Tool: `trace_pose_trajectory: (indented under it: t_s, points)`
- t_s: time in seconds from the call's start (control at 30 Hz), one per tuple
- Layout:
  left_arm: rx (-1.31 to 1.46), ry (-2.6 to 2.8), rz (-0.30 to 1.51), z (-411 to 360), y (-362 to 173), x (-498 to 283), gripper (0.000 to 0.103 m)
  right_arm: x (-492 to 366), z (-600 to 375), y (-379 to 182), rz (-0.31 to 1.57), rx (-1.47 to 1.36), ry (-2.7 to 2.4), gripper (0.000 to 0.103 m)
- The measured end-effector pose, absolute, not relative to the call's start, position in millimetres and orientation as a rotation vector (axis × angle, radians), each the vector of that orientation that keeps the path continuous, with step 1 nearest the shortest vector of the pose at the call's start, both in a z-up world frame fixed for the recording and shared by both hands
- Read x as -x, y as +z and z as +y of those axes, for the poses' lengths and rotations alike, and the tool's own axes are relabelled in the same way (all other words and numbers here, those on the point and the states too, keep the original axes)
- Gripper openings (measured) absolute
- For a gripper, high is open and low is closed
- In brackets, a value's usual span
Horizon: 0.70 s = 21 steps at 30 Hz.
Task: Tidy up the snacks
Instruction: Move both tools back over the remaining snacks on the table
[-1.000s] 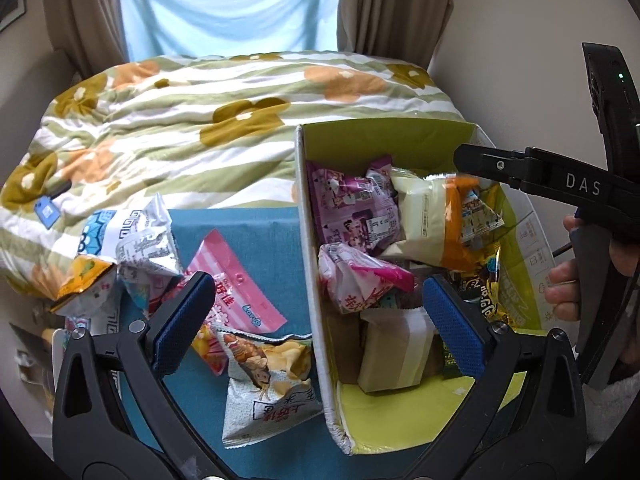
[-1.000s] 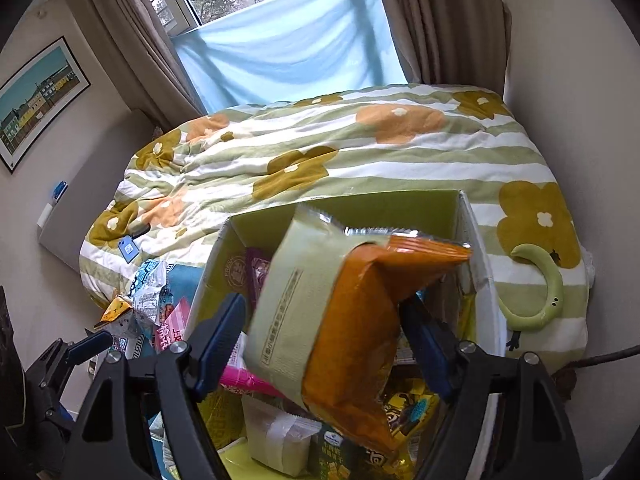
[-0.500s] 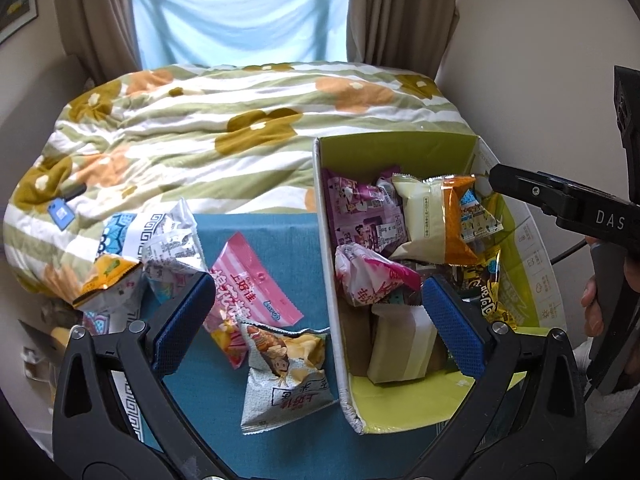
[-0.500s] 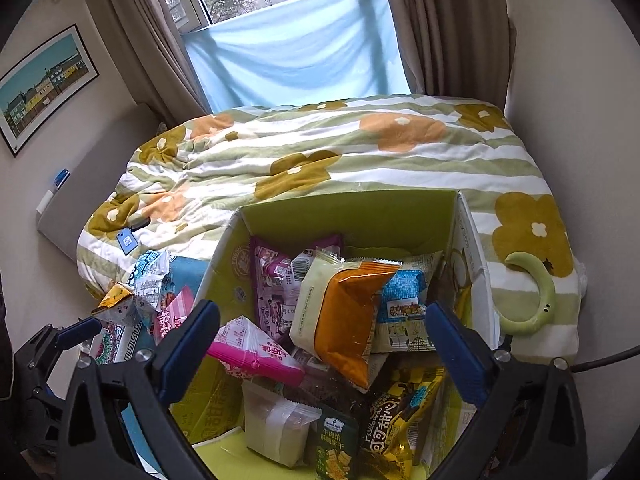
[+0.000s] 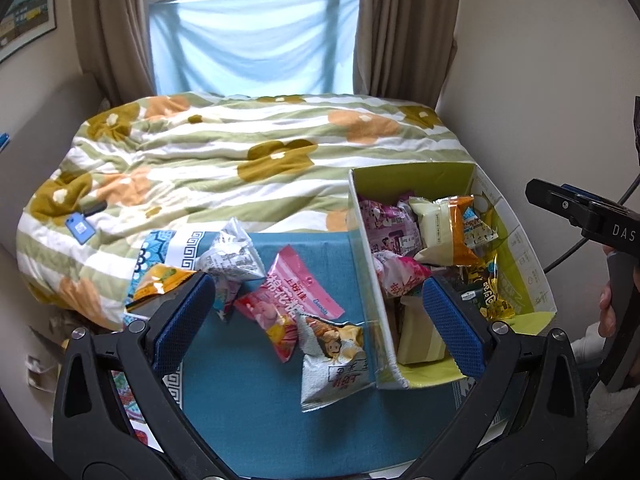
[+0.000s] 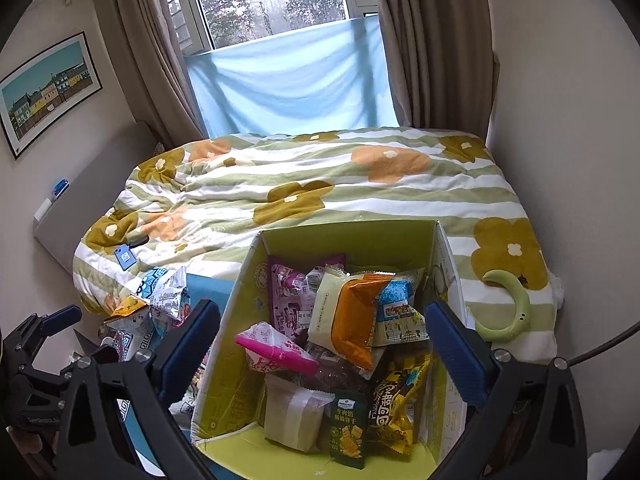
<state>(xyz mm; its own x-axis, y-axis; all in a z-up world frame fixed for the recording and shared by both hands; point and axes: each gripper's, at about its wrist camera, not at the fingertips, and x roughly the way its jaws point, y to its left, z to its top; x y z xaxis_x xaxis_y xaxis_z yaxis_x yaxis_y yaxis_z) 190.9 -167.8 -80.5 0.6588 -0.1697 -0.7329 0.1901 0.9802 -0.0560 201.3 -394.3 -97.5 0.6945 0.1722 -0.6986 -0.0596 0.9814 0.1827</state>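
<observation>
Bedroom, floral quilt bed, teal-covered counter in front. Yellow-green box on counter holds snack packs, orange-cream pack on top. Loose packs left of box, pink pack among them. Left tool wide open, empty. Right tool wide open, empty, above box.

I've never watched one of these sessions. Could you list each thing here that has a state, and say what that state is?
Left gripper: open, empty.
Right gripper: open, empty.
Cardboard box: flaps open, partly filled with snacks.
Orange and cream packet: lying on top of the pile in the box.
Pink packet: lying outside the box on the blue cloth.
Curtains: drawn apart.
</observation>
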Motion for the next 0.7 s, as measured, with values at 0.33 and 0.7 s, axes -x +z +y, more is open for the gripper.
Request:
trace_pose_trajectory:
  t_s: [0.33,0.7]
  points:
    - [-0.013,-0.23,0.791,-60,-69,-158,0.103,-146,-326,-77,0.73,-0.176,0.045,0.102]
    - [-0.031,-0.261,0.807,48,-83,-155,0.103,-125,-215,-86,0.74,-0.205,0.055,0.102]
